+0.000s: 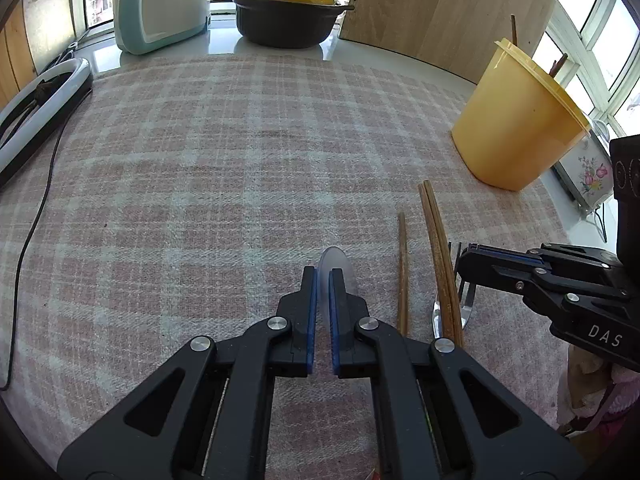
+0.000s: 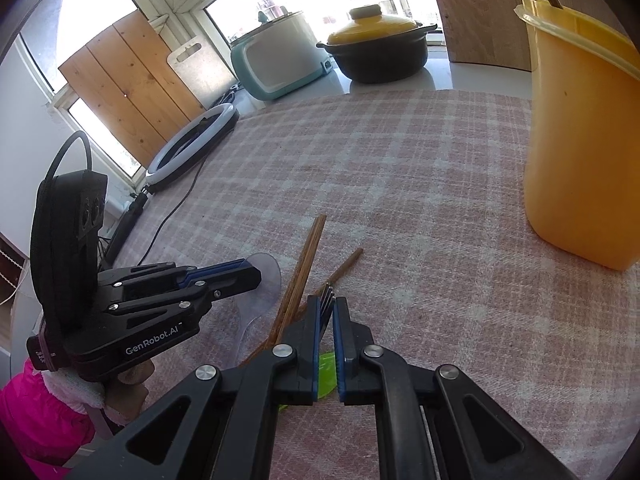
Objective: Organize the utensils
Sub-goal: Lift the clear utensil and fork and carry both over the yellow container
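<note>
My left gripper (image 1: 323,276) is shut on a clear plastic spoon (image 1: 337,261), whose bowl sticks out past the fingertips just above the checked cloth (image 1: 240,152). The right wrist view shows the same gripper (image 2: 256,274) and spoon (image 2: 266,280) from the side. My right gripper (image 2: 326,305) is shut on a metal fork (image 2: 328,292), tines pointing forward; it enters the left wrist view (image 1: 464,258) from the right. A pair of wooden chopsticks (image 1: 438,248) and a single one (image 1: 402,268) lie between the two grippers. A yellow holder (image 1: 520,120) with chopsticks in it stands at the right.
At the back stand a dark pot with a yellow lid (image 1: 286,4), a teal and white appliance (image 1: 160,8) and a wooden board (image 1: 440,8). A ring light (image 1: 44,100) with its cable lies at the left edge. A green piece (image 2: 326,368) shows under the right jaws.
</note>
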Demonstrator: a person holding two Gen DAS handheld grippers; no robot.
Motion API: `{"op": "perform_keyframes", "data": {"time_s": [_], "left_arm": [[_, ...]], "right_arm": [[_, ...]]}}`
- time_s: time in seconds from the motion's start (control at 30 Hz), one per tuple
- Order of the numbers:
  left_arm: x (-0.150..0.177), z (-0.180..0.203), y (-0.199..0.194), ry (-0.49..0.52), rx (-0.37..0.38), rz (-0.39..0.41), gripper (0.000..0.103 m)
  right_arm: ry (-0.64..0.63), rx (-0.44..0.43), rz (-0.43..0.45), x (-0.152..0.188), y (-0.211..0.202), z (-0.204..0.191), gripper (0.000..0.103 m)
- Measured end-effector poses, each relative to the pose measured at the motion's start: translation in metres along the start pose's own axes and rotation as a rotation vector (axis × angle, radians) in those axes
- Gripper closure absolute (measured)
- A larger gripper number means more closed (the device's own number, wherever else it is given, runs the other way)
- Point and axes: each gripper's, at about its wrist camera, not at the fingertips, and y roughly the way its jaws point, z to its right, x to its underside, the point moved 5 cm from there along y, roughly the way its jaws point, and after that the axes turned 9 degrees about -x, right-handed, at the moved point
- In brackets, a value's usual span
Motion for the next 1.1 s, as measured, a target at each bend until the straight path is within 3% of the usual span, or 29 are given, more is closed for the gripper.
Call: {"op": "perform_keyframes", "data": {"time_s": [0.37, 0.7, 1.1], "left_arm": [[-0.001, -0.007, -0.017, -0.033, 0.003, 0.019, 0.102], [-0.032, -0.025, -0.052, -0.071, -0.012, 0.126, 0.103], [-0.05, -0.027, -0.084, -0.096, 0.01, 0.2, 0.103]], "right_arm": [[-0.023, 0.034, 0.051, -0.011, -0.022, -0.001, 0.101], [-0.062, 0.101, 0.148, -0.034, -0.062, 0.003, 0.103], [-0.126, 0.163, 0.233, -0.047, -0.1, -0.003, 0.103]]}}
